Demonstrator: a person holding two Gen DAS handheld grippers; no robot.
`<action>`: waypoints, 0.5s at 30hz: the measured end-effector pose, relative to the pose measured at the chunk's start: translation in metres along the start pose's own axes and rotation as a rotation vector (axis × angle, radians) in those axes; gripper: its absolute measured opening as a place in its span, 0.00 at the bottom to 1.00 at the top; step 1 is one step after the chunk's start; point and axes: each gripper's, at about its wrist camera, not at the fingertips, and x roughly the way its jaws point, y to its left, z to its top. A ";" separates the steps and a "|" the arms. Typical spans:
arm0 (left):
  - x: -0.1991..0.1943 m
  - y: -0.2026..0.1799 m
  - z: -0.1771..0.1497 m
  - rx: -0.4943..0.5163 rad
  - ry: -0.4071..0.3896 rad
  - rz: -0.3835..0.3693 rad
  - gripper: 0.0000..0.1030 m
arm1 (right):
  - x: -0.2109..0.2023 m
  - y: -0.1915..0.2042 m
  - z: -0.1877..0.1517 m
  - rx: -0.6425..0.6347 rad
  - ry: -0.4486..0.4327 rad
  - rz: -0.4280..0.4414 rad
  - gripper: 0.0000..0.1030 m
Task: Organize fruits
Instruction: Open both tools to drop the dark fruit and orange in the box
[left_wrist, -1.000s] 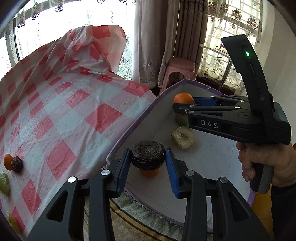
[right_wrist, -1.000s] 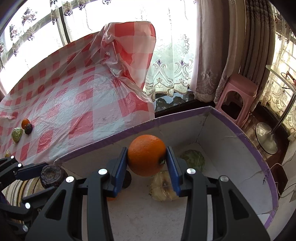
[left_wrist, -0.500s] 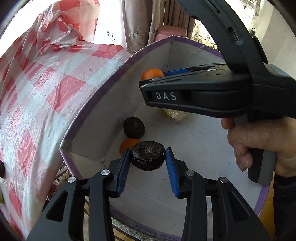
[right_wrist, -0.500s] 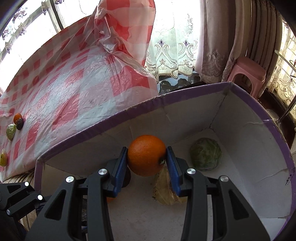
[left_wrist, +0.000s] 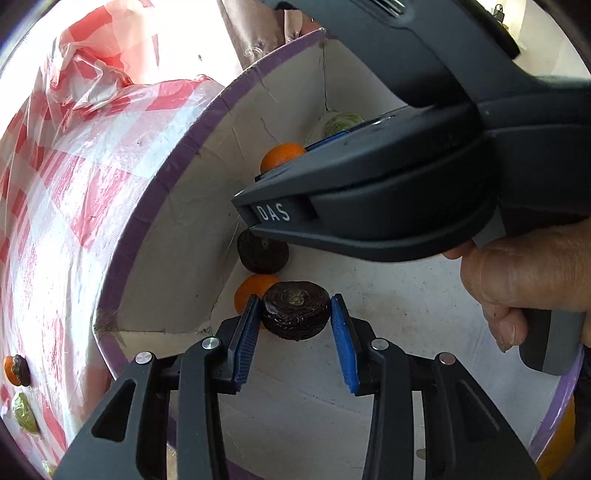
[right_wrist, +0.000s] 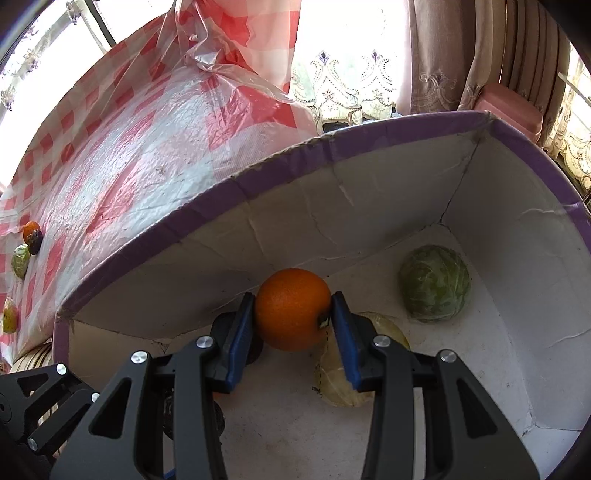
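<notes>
Both loads now down inside the purple-rimmed box (right_wrist: 332, 147), no longer over its rim a second back, so release looks close. Left gripper (left_wrist: 295, 325) clamped on dark flat fruit (left_wrist: 295, 310), pads snug either side, pitched down toward the floor; beyond the tips, small orange (left_wrist: 251, 291). Right gripper (right_wrist: 293, 321) squeezing orange (right_wrist: 293, 308), angled into the box; right of the tips, pale fruit (right_wrist: 340, 384), farther, green fruit (right_wrist: 436, 284).

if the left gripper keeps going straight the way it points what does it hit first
Probably the orange lying just behind the dark fruit that the left gripper holds, near the box wall; depth is unclear.
</notes>
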 end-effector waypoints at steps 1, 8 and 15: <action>0.001 0.001 0.000 0.007 0.003 0.019 0.36 | 0.002 -0.001 -0.001 0.001 0.007 0.001 0.41; 0.013 0.009 -0.001 0.008 0.048 0.062 0.41 | 0.005 -0.002 -0.003 0.011 0.029 0.017 0.45; 0.017 0.003 -0.002 0.048 0.055 0.108 0.42 | 0.004 -0.009 -0.003 0.040 0.026 0.004 0.63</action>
